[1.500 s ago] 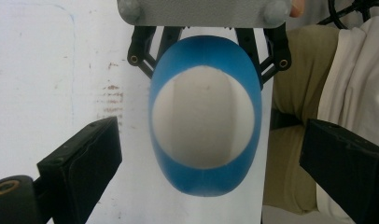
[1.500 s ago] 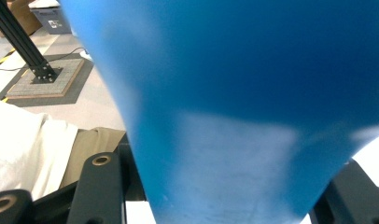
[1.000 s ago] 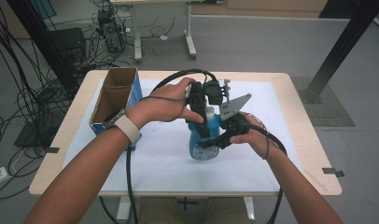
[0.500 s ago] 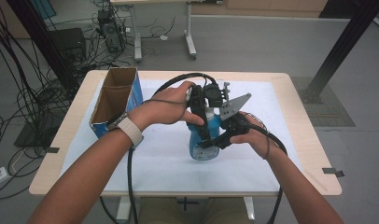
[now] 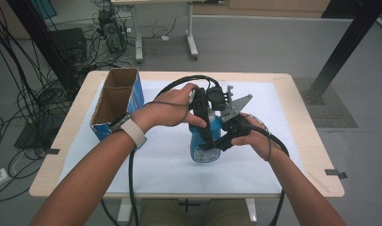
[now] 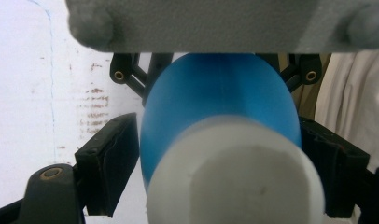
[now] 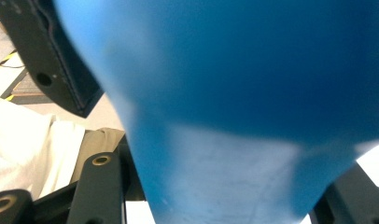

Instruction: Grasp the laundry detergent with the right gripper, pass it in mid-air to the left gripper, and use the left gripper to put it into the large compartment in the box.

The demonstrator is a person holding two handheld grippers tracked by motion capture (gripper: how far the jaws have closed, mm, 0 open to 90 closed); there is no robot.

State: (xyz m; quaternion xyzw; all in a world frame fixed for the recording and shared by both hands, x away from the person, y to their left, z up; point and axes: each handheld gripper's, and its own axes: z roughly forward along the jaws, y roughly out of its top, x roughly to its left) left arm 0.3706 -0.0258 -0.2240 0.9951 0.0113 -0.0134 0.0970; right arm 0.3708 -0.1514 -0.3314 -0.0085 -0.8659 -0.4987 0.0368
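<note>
A blue bottle (image 5: pixel 203 151) with a white cap (image 6: pixel 234 177) stands on the white mat in the middle of the table. My right gripper (image 5: pixel 211 143) comes in from the right and is shut on the bottle's body (image 7: pixel 253 93). My left gripper (image 5: pixel 205 132) reaches down over the top, and its jaws have just been closing. In the left gripper view its pads (image 6: pixel 110 163) sit against both sides of the blue shoulder (image 6: pixel 220 93), just below the cap. One black finger of the left gripper (image 7: pixel 47 60) appears in the right gripper view.
An open cardboard box with blue sides (image 5: pixel 115 101) stands at the table's left rear. The white mat (image 5: pixel 170 169) covers most of the wooden table (image 5: pixel 316 155). Cables trail from both grippers towards the table's front edge. Desks and cable bundles stand beyond the table.
Both hands stay where they were around the bottle. The bottle has not moved.
</note>
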